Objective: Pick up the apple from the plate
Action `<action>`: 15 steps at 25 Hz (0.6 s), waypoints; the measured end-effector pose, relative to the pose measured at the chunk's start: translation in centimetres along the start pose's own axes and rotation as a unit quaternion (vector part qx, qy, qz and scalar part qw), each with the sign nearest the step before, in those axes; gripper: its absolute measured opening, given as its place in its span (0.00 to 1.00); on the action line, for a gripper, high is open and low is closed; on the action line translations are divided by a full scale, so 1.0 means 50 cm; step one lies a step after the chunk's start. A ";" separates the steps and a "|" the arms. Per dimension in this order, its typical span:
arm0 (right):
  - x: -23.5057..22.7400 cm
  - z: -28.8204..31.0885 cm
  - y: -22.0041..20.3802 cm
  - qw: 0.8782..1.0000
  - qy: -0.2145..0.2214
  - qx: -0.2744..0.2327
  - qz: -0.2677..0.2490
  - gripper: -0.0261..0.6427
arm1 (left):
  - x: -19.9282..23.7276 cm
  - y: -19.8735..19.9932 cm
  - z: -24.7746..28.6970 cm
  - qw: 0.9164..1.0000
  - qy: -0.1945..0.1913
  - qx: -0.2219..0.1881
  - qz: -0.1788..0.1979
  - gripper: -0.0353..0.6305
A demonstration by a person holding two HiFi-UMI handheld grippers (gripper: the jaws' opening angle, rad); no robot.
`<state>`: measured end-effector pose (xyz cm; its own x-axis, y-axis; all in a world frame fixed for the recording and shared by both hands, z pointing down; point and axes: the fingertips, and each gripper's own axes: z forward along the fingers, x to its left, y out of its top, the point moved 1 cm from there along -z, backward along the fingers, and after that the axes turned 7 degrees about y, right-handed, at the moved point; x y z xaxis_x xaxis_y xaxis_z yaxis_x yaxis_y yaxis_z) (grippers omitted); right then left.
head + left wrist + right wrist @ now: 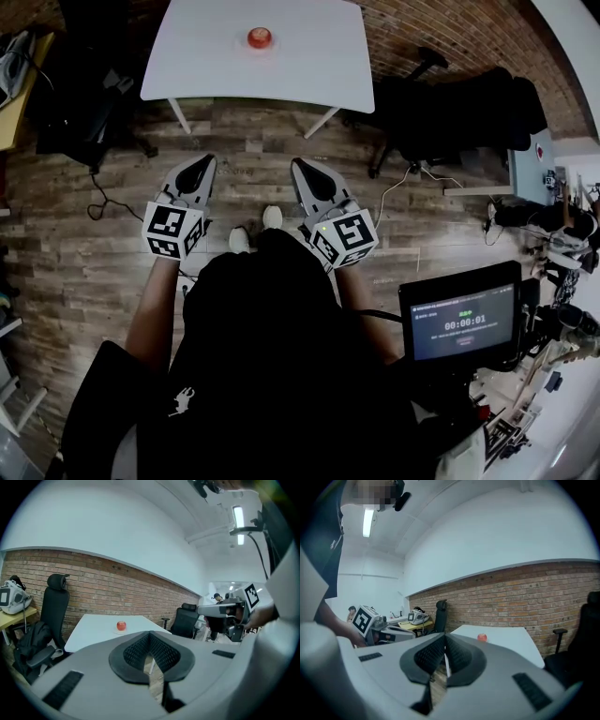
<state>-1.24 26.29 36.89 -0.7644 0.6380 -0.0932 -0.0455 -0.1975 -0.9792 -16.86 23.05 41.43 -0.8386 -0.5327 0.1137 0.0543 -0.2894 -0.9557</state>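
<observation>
Well, in the head view I am looking down on the apple (259, 37), which is sitting on its pale plate (260, 50) near the far side of the white table (309, 70), well apart from both tools. The left gripper (201, 162) and the right gripper (301, 168) are hanging side by side over the wooden floor (112, 253), both pointing toward the table, which I judge to be a ready stance before the reach. In the left gripper view the jaws are meeting at their tips with nothing between them, and the apple is showing just above them and a little to the left, so this tool is aiming roughly at the fruit. In the right gripper view the jaws are likewise lying together and empty, with the apple sitting above and to their right on the table top. Since neither pair is spread, I am judging that the grasp has not begun: whichever gripper I choose is needing to open before it closes around the apple, and the whole gap to the table is waiting to be crossed.
</observation>
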 end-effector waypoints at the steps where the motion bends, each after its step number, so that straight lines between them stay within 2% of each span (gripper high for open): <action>1: 0.000 0.001 0.000 1.000 0.001 0.002 -0.002 0.05 | 0.000 0.001 0.000 1.000 0.000 -0.003 -0.001 0.06; 8: 0.012 0.025 0.004 1.000 0.021 0.006 -0.009 0.05 | 0.012 -0.015 -0.013 1.000 0.016 -0.001 -0.009 0.06; 15: -0.024 0.068 -0.007 1.000 0.031 0.007 0.001 0.05 | 0.042 -0.014 0.023 1.000 0.027 0.008 -0.005 0.06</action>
<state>-2.50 23.06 37.94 -0.7238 0.6818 -0.1061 -0.0534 -0.2086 -0.9765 -18.02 21.19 42.64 -0.8668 -0.4866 0.1090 0.0531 -0.3074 -0.9501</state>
